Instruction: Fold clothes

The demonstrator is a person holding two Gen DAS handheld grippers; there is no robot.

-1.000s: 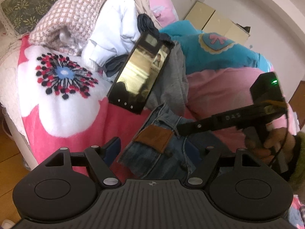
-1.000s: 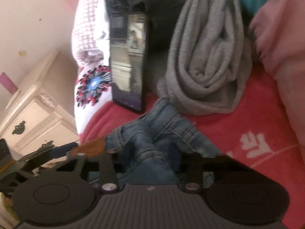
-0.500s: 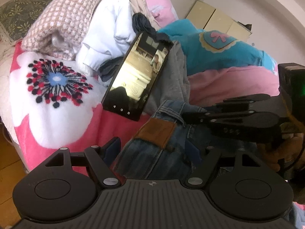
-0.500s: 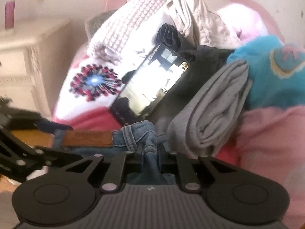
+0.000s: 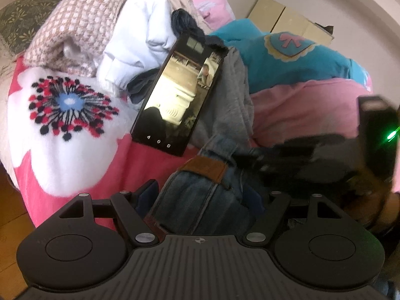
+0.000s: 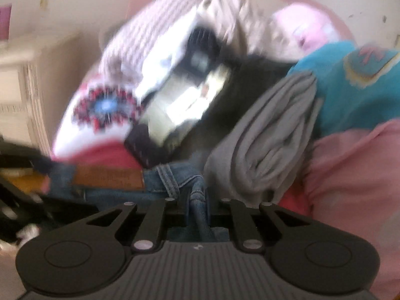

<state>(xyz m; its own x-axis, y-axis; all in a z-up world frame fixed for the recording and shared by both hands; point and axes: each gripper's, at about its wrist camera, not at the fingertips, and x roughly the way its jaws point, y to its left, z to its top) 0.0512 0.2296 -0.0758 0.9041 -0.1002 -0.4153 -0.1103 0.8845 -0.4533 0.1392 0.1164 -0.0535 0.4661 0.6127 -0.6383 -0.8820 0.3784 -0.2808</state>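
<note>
Blue jeans (image 5: 200, 200) with a brown leather patch (image 5: 203, 168) lie bunched on a pink flowered blanket (image 5: 67, 115). The bundle fills the wide gap of my left gripper (image 5: 201, 192) and touches both pads. My right gripper (image 6: 197, 200) is shut on a denim fold (image 6: 200, 215) of the waistband, just right of the patch (image 6: 107, 177). In the left wrist view that right gripper (image 5: 242, 157) is a dark blur coming in from the right, a hand behind it. The left gripper's finger (image 6: 30, 160) shows blurred at the patch's left end.
A phone (image 5: 177, 95) with a lit screen leans on a rolled grey garment (image 5: 232, 100) just behind the jeans. Behind these are a white garment (image 5: 135, 40), a checked blanket (image 5: 75, 22) and teal bedding (image 5: 287, 57). Cardboard boxes (image 5: 282, 20) stand by the wall, a pale cabinet (image 6: 25, 95) beside the bed.
The right gripper rolled upright and shut on the waistband fold. The waistband now stretches level between both grippers, and the jeans bundle has risen closer to the left camera.
</note>
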